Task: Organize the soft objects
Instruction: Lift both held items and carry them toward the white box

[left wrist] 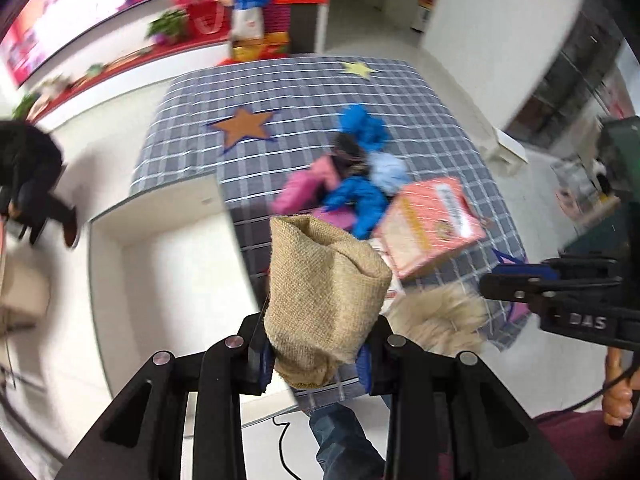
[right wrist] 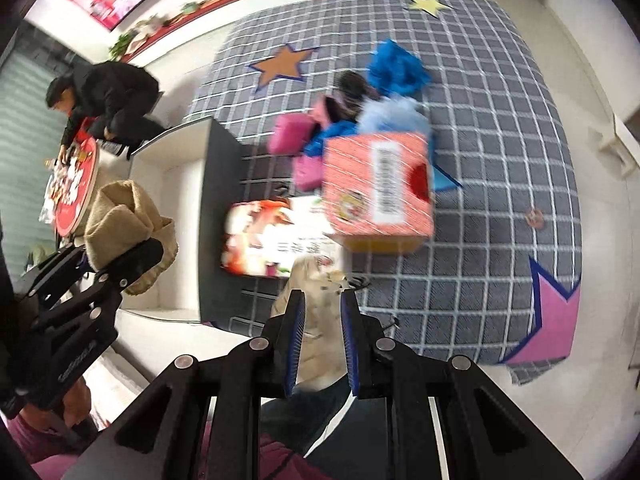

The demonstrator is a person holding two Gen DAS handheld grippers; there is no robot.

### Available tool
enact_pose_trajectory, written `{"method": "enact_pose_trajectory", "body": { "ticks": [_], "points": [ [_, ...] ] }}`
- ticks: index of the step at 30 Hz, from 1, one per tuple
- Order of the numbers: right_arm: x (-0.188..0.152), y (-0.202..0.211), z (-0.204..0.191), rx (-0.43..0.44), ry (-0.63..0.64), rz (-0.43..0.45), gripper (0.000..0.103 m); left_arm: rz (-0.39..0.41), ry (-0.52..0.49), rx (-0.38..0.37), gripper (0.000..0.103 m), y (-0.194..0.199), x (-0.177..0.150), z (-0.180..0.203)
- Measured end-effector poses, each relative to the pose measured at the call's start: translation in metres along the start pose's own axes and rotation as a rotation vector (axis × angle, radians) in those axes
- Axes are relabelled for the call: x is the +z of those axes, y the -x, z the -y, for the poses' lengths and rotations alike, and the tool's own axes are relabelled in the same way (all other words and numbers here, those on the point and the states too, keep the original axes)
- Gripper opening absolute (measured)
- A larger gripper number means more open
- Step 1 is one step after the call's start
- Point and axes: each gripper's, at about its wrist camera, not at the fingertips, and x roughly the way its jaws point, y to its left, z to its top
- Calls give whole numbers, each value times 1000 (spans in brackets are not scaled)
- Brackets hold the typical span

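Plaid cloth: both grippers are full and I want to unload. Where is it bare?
The plaid cloth is bare right of the pink box, up to the pink star, and at the far end between the orange star and yellow star. It is crowded around the soft pile behind the box.

Motion blur smears the pile of soft objects (left wrist: 352,172) and the pink box (right wrist: 378,188), while the cream fluffy item (right wrist: 320,320) is partly hidden behind the right gripper (right wrist: 322,344).
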Motion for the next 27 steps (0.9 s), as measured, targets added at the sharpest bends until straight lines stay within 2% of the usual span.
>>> {"method": "enact_pose_trajectory", "body": {
  "ticks": [8, 13, 16, 23, 27],
  "points": [
    [25, -2, -52, 30, 124, 14, 20, 19, 152, 60, 35, -2, -15, -47],
    [41, -3, -81, 39, 197, 27, 20, 38, 213, 95, 35, -1, -24, -75],
    [52, -1, -89, 50, 209, 42, 20, 56, 257, 112, 35, 2, -30, -93],
    [65, -3, -95, 59, 210, 35, 20, 29, 319, 145, 35, -8, -42, -117],
    [62, -13, -94, 52, 250, -27, 21, 20, 327, 153, 35, -15, -46, -126]
  ]
}}
